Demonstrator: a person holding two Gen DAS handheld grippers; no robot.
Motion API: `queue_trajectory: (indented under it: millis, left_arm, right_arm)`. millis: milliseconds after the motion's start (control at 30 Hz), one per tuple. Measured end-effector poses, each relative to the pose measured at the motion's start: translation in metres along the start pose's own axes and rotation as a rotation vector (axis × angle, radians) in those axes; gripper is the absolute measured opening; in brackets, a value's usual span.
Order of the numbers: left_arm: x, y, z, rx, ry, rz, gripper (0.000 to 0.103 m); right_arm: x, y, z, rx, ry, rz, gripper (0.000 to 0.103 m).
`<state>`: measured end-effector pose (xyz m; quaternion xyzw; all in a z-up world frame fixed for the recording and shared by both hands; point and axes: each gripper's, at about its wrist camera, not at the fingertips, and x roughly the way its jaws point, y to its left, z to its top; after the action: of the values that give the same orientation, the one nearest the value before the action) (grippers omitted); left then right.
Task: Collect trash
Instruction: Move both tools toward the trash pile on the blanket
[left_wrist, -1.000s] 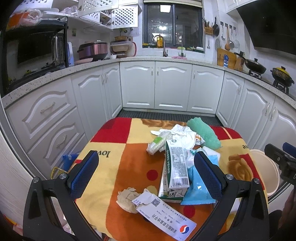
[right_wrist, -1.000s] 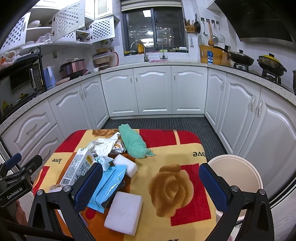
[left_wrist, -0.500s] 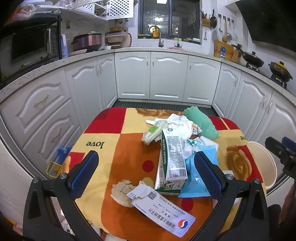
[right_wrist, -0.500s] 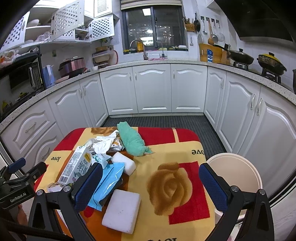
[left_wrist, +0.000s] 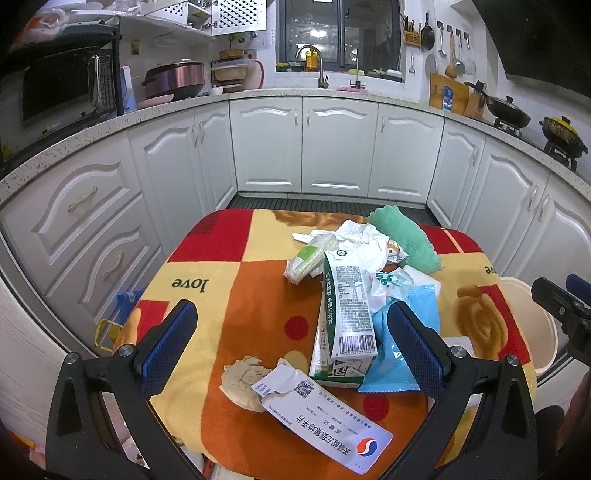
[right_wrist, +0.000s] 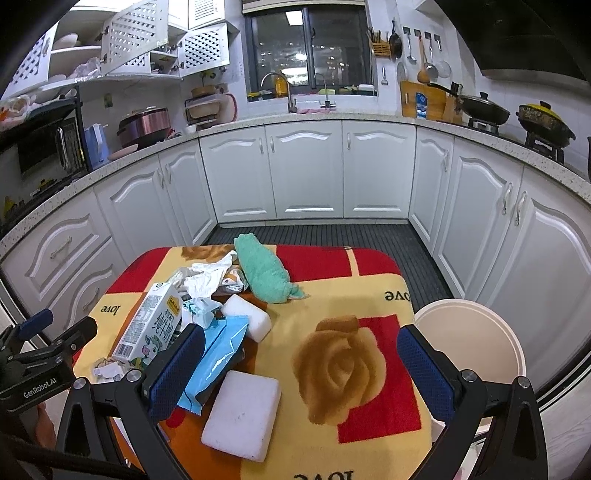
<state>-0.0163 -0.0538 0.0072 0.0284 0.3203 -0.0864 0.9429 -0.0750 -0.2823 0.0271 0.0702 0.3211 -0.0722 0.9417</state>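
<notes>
We hold the left gripper with its blue-padded fingers spread wide and empty above the near end of the patterned cloth-covered table; the right gripper is likewise spread, gripping nothing; between our left fingers lie the crumpled beige tissue and long white printed slip, light, limp, best pinched at an edge; beyond, the green-and-white milk carton looks stiff, graspable across its narrow sides; the cream round bin stands just beside the table.
</notes>
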Motion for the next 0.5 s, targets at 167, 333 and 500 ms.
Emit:
queue_trajectory:
  millis: [167,333,500]
  left_arm:
    - [0.001,0.000,0.000,0.000,0.001,-0.001,0.103]
    - [0.005,-0.002,-0.002,-0.002,0.017,-0.012,0.103]
    - [0.012,-0.006,-0.002,0.004,0.037,-0.031,0.103]
  right_arm:
    - [0.001,0.001,-0.001,-0.001,0.005,-0.001,0.103]
    - [0.003,0.000,-0.002,-0.002,0.016,-0.004,0.103]
    - [0.006,-0.002,-0.003,-0.001,0.026,-0.007,0.103]
